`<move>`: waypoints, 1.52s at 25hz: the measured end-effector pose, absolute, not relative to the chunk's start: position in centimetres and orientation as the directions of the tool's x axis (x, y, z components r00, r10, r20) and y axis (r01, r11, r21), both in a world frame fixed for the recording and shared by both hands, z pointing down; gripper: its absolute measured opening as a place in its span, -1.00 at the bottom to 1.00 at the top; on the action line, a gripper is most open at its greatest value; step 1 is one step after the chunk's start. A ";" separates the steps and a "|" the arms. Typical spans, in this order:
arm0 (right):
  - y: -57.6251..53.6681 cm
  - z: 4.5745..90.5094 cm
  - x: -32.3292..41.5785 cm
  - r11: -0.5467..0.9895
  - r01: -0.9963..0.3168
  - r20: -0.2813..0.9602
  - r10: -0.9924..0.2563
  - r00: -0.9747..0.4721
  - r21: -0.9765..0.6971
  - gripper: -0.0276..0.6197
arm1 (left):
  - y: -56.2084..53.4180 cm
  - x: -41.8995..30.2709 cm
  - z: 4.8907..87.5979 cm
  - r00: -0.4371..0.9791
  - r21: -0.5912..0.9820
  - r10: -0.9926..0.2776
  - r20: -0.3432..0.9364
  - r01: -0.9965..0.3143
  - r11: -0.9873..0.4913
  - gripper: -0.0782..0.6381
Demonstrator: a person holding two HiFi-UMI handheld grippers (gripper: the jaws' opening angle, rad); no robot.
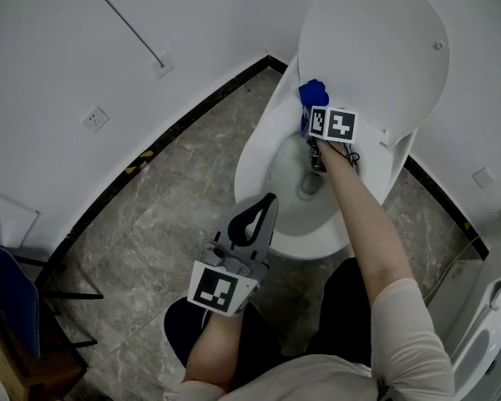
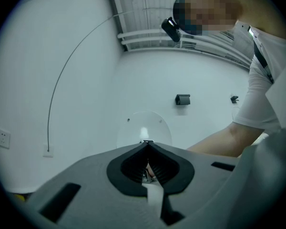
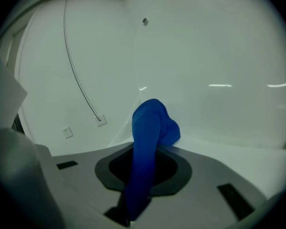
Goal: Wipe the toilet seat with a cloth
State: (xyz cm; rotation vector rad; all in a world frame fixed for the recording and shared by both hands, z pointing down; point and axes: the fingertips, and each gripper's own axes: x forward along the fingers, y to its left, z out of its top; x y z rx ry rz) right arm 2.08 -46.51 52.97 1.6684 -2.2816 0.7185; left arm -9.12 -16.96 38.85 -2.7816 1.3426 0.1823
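A white toilet with its lid (image 1: 376, 44) raised stands against the far wall; the seat ring (image 1: 255, 153) lies down around the bowl. My right gripper (image 1: 311, 107) is shut on a blue cloth (image 1: 312, 93) and holds it at the back of the seat, near the hinge. In the right gripper view the blue cloth (image 3: 150, 132) hangs out between the jaws and rests on the white seat surface (image 3: 238, 151). My left gripper (image 1: 263, 207) hovers near the seat's front edge, jaws shut with nothing in them; its view shows the raised lid (image 2: 144, 130) far ahead.
Grey marble-pattern floor (image 1: 175, 215) surrounds the toilet, with a black skirting line along the white wall. A wall socket (image 1: 94, 119) and a thin cable are on the left wall. A dark chair (image 1: 8, 299) stands at the lower left, a white fixture (image 1: 488, 341) at the lower right.
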 end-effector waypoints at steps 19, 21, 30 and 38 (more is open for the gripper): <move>-46.8 53.0 -1.3 0.307 -0.922 0.434 -0.815 -0.383 -0.236 -0.72 | -17.0 -10.1 38.8 0.600 0.026 -0.788 -0.137 -0.793 -0.609 -0.76; -46.8 53.0 -1.7 0.314 -0.921 0.431 -0.815 -0.387 -0.232 -0.72 | -16.9 -10.2 38.8 0.600 0.027 -0.788 -0.136 -0.793 -0.609 -0.76; -46.3 53.2 -3.6 0.364 -0.902 0.423 -0.797 -0.431 -0.233 -0.72 | -16.6 -10.2 38.9 0.601 0.024 -0.789 -0.129 -0.794 -0.608 -0.76; -45.6 53.2 -4.9 0.400 -0.886 0.416 -0.782 -0.463 -0.234 -0.72 | -16.2 -10.4 38.5 0.594 0.011 -0.792 -0.137 -0.799 -0.601 -0.76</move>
